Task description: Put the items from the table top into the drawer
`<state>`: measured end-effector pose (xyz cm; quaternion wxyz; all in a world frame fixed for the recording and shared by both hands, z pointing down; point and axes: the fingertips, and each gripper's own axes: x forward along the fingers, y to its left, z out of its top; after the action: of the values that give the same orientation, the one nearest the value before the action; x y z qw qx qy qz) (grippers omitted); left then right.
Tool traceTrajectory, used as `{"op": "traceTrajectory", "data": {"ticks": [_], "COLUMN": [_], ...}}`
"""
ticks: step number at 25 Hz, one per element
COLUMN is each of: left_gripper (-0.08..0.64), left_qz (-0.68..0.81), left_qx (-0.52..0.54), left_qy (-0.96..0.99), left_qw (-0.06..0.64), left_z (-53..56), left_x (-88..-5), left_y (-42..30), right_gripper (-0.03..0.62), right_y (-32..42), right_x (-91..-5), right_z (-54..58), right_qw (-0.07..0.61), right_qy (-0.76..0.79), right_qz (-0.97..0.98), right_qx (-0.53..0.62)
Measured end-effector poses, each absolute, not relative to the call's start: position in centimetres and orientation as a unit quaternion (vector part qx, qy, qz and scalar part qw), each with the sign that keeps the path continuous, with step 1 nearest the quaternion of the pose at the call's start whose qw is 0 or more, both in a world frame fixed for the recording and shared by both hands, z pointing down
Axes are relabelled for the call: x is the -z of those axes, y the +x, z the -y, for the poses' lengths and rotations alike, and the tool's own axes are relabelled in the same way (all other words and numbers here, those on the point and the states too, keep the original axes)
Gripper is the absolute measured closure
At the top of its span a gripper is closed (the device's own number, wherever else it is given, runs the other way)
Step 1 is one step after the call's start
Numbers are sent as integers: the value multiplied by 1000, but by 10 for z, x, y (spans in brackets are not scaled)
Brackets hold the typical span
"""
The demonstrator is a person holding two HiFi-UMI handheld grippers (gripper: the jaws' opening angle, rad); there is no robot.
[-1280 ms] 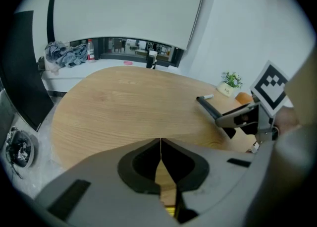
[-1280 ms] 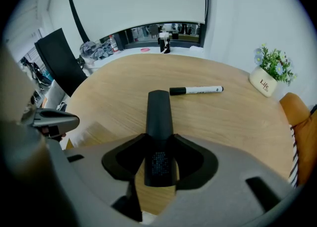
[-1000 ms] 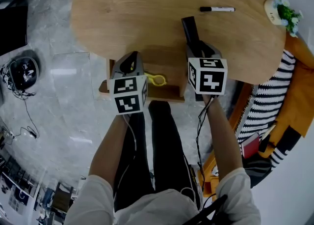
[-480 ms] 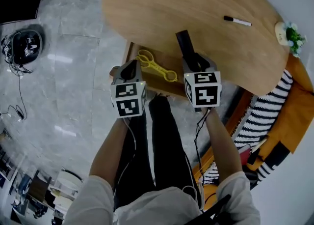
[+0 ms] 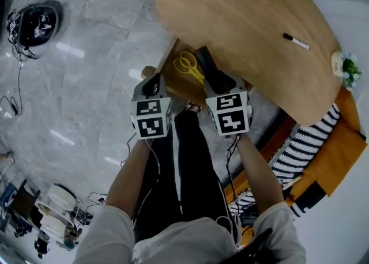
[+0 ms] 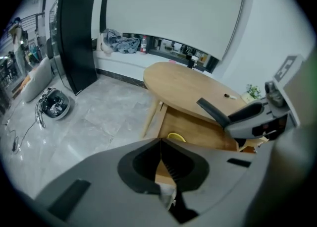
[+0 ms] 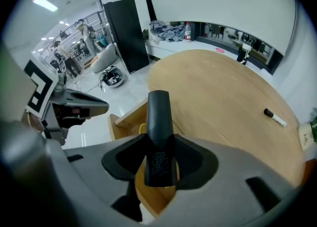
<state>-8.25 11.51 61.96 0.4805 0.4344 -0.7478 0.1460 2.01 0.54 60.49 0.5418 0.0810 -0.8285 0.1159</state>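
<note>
My right gripper is shut on a long black bar-shaped item, which sticks out past the jaws. In the head view that black item hangs over the right part of the open wooden drawer, beside the yellow scissors lying inside it. My left gripper has its jaws together with nothing between them; in the head view the left gripper is at the drawer's near left corner. A black-and-white marker lies on the oval wooden table, far to the right.
A small potted plant stands at the table's right edge. An orange seat with a striped cushion is to the right of the person's legs. A black round device with cables lies on the grey floor at far left.
Both grippers have swung sideways and rolled. The black item, earlier over the table's edge, is now over the open drawer. More of the scissors shows.
</note>
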Motion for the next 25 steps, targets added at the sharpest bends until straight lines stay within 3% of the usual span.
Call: {"op": "traceTrajectory", "data": {"ticks": [9, 15, 25], "left_gripper": [549, 549, 549], "left_qz": [751, 746, 726], "left_qx": [-140, -148, -167], "left_qy": [422, 425, 462], "left_qw": [488, 491, 481], "left_z": [-134, -132, -91], "left_x": [-641, -654, -642], "left_y": [-85, -86, -73], "right_gripper": [420, 394, 408], "right_y": [33, 39, 56], "right_x": [-654, -671, -650], "right_z": [-30, -17, 6], "right_qw": [583, 575, 563], "right_qy": [47, 95, 117], "right_qz": [805, 804, 806], "right_qx": [-97, -120, -140]}}
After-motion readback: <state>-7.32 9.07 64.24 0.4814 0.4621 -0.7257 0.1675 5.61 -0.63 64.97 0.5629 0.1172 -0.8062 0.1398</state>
